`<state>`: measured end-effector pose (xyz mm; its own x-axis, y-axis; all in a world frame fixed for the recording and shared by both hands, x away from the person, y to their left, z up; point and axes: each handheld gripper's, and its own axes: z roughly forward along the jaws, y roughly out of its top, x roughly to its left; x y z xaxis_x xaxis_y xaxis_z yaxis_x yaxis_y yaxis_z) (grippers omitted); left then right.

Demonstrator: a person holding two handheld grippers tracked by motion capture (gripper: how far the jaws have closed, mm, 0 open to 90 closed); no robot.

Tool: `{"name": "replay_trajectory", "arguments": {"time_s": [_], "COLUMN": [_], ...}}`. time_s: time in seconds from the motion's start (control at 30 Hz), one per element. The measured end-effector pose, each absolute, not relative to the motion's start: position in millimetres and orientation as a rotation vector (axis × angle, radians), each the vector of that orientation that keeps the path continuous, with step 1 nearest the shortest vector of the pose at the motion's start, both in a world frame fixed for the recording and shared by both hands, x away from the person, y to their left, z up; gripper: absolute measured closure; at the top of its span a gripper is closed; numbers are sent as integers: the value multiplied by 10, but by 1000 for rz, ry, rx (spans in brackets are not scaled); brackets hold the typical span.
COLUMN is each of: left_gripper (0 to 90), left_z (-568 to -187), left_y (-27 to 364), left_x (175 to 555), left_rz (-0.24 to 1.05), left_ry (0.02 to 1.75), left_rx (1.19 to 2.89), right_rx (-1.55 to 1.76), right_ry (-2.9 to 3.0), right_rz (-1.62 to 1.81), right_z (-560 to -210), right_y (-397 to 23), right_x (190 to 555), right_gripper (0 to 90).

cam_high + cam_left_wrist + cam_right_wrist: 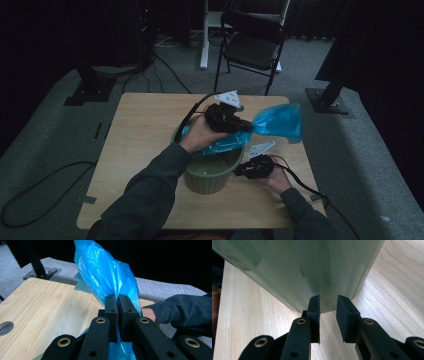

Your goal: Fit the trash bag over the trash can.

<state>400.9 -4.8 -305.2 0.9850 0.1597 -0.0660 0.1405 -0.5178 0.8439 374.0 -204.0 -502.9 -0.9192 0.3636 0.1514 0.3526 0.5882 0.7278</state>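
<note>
A blue plastic bag [277,120] stretches over the rim of a green ribbed pot [207,177] standing on the wooden table [145,125]. My left gripper [235,122] hangs above the pot's far rim, shut on the bag. In the left gripper view the jaws [117,298] pinch the crumpled blue bag [100,272], which rises beyond them. My right gripper [239,171] is low beside the pot's right wall. In the right gripper view its jaws [328,301] stand apart with nothing between them, their tips right at the pot's wall [299,265].
A black folding chair [255,42] stands behind the table. Dark stand bases [327,102] sit on the carpet left and right of it, with cables [40,185] trailing on the floor. The tabletop has a round hole [5,327] near one edge.
</note>
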Motion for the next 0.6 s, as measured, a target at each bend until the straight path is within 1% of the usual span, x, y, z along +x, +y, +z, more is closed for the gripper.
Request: {"name": "replay_trajectory", "arguments": {"time_s": [0.2, 0.6], "left_gripper": [862, 861], "left_z": [-2988, -3068], "left_y": [-52, 197], "left_x": [4009, 4019], "left_rz": [-1, 61], "left_ry": [193, 252], "left_rx": [2092, 2123], "right_rx": [623, 621], "right_ry": [2793, 2780], "right_rz": [1277, 1266], "right_z": [-5033, -5006], "right_y": [-2036, -2066], "right_x": [3738, 3725], "right_gripper": [728, 710]}}
